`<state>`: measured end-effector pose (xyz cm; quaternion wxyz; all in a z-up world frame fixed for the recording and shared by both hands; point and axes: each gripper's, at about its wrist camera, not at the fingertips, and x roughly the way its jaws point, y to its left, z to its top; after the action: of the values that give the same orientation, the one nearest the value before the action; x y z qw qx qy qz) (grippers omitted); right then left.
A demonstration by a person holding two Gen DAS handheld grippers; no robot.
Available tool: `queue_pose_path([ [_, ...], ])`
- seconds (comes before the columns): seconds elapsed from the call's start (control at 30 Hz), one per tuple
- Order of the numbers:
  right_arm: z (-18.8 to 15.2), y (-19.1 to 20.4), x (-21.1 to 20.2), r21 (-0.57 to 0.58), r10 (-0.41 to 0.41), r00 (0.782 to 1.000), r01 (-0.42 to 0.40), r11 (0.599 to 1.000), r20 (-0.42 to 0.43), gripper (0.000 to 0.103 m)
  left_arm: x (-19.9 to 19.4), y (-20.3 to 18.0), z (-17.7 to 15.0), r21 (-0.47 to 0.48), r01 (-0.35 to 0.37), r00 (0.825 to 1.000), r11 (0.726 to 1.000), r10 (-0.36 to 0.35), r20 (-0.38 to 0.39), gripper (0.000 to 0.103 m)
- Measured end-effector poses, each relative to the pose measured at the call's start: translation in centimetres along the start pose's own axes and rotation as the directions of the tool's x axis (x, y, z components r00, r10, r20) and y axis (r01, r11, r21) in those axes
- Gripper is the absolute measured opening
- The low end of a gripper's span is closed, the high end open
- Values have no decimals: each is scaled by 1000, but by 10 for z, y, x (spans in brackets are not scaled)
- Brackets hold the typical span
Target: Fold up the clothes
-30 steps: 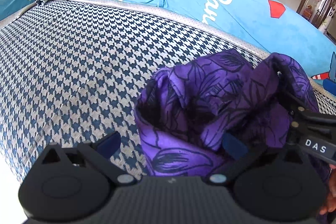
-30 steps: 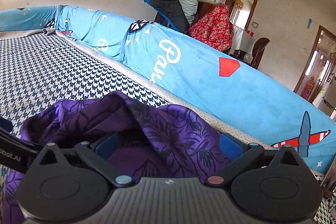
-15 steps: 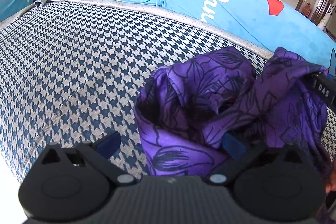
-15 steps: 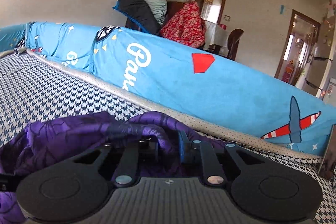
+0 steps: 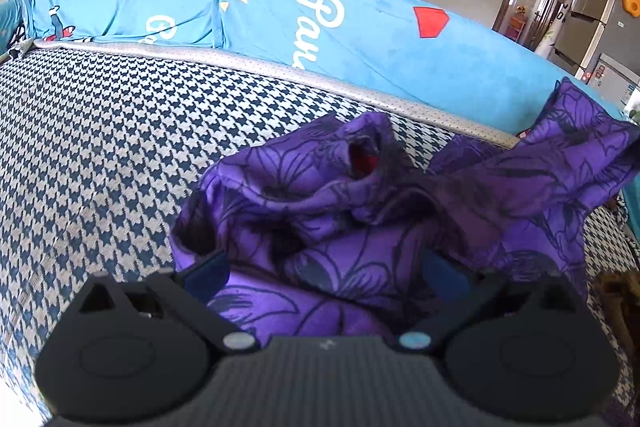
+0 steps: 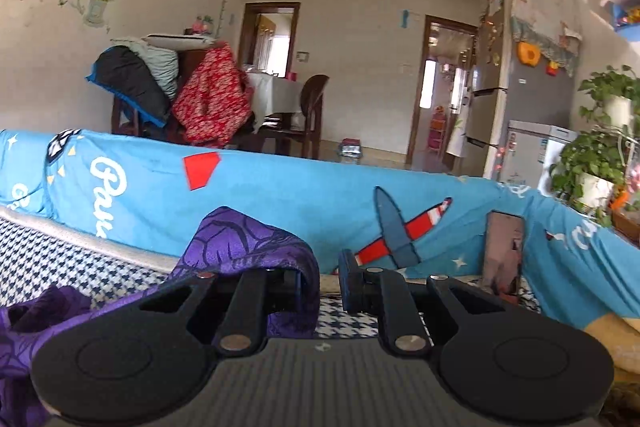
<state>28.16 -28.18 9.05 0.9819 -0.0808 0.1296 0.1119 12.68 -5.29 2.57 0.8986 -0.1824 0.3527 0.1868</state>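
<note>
**Purple garment half lifted off the bed**

The purple flowered garment (image 5: 340, 227) lies bunched on the checked bed cover (image 5: 100, 147), and one corner is drawn up high towards the right. We have the left gripper (image 5: 326, 273) tilted down over the heap with its jaws spread wide. The cloth sits between and ahead of the blue fingers (image 5: 208, 269), which press on nothing.

Our right gripper (image 6: 322, 283) points nearly level, out across the room. Its jaws have just been closing and now stand almost together. A fold of the garment hangs over its left finger and is carried up off the bed, though a thin gap still shows beside the other finger.

Only the left view shows the crumpled bulk, with a small red patch in one fold. Only the right view shows how the raised corner is held, and a phone (image 6: 503, 251) propped upright against the blue printed cushion (image 6: 280, 187) along the far edge of the bed.

Beyond the cushion stand a chair piled with clothes (image 6: 208, 99), two open doorways, a fridge (image 6: 520, 115) and potted plants (image 6: 600, 163).
</note>
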Motion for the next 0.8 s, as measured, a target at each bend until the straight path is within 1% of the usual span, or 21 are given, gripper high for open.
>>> queue_pose_path([
  [0.1,4,-42,-1,70,-100,994,102,992,-32,15,3,-8,-2,7,15,1000,1000,-15,-8,103],
  [0.2,3,-76,-2,87,-167,982,175,981,-91,17,9,-14,-4,12,-18,1000,1000,18,-23,103],
  [0.23,1,-84,1,64,-165,977,175,983,-134,23,10,-15,-5,13,-26,999,1000,26,-28,103],
  [0.27,-2,-89,3,41,-169,970,178,983,-173,32,12,-16,-5,14,-29,999,999,30,-32,103],
  [0.37,-16,-107,1,42,-143,958,158,986,-247,40,14,-19,-7,22,-39,999,999,40,-35,103],
  [0.4,-19,-111,0,37,-131,953,147,989,-272,41,15,-21,-7,25,-43,998,999,44,-36,103],
  [0.43,-22,-115,-4,33,-126,950,141,989,-285,44,15,-22,-8,26,-44,998,999,45,-38,103],
  [0.47,-25,-118,-8,31,-119,948,134,990,-296,49,15,-23,-9,27,-45,998,999,46,-39,103],
  [0.5,-26,-121,-13,34,-110,948,126,991,-300,52,15,-24,-10,28,-46,998,999,47,-41,103],
  [0.57,-28,-127,-22,36,-94,947,110,993,-307,60,15,-26,-12,30,-48,998,998,49,-44,103],
  [0.6,-29,-128,-27,28,-95,947,109,994,-308,64,15,-27,-13,32,-48,998,998,50,-45,103],
  [0.67,-32,-130,-36,-5,-106,944,110,994,-311,74,15,-29,-14,40,-48,998,998,50,-47,103],
  [0.8,-46,-127,-54,-81,-102,935,79,994,-339,81,15,-29,-16,49,-58,997,997,61,-50,103],
])
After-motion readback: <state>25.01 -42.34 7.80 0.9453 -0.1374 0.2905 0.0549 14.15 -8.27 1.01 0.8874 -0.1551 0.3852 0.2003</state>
